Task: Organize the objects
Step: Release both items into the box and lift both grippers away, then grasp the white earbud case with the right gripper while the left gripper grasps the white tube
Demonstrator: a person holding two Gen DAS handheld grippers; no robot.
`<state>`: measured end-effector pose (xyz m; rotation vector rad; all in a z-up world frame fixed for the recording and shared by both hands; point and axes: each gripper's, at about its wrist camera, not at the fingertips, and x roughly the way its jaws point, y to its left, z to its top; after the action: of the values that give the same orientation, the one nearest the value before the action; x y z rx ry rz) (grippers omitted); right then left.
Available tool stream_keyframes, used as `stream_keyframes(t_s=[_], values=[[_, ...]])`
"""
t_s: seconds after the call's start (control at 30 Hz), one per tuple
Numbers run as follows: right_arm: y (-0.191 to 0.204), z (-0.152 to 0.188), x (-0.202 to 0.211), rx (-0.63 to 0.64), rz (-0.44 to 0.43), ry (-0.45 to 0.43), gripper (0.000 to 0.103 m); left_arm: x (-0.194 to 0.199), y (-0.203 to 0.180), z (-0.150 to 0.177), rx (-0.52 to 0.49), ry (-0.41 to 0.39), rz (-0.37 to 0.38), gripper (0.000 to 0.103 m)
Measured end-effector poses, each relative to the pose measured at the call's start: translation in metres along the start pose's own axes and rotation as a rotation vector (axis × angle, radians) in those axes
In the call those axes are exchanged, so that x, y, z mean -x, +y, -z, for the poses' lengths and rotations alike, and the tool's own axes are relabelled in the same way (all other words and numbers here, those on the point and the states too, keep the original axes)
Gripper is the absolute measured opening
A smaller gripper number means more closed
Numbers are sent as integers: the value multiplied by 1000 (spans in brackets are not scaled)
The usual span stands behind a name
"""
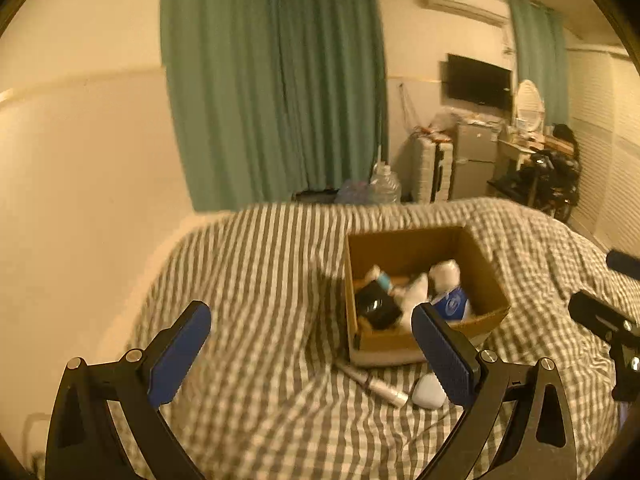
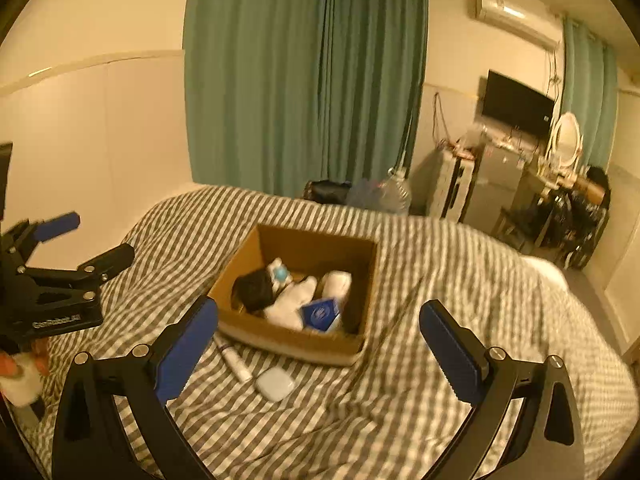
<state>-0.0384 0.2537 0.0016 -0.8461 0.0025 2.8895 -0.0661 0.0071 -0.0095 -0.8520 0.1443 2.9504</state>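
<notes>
An open cardboard box (image 1: 486, 276) (image 2: 360, 276) sits on the striped bed. It holds a black object (image 1: 376, 304) (image 2: 254, 290), white items (image 2: 290, 300) and a blue booklet (image 1: 452, 304) (image 2: 320, 314). In front of the box lie a white tube (image 1: 380, 386) (image 2: 236, 360) and a small white case (image 1: 428, 390) (image 2: 275, 384). My left gripper (image 1: 310, 354) is open and empty, above the bed left of the box; it also shows in the right wrist view (image 2: 94, 236). My right gripper (image 2: 318, 356) is open and empty, above the tube and case.
The bed has a grey-and-white striped cover (image 1: 260, 280) (image 2: 440, 280). A wall runs along its left side. Green curtains (image 2: 304, 80), a water jug (image 1: 384, 186), a suitcase, a small fridge and a cluttered desk stand beyond the bed.
</notes>
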Motion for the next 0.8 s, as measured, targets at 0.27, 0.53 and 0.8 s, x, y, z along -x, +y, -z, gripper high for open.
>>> stream_keyframes(t_s=[0.27,0.53,0.8], values=[[11,57,-76,-35,-46,184,101,-67,-9,59,17,194,-12,103],[31,100,-172,5,-41,410,73,-90,-3,77,0,234,-82,103],[40,114,-224,-19,-98,536,73,-104,-2,86,17,286,-80,103]])
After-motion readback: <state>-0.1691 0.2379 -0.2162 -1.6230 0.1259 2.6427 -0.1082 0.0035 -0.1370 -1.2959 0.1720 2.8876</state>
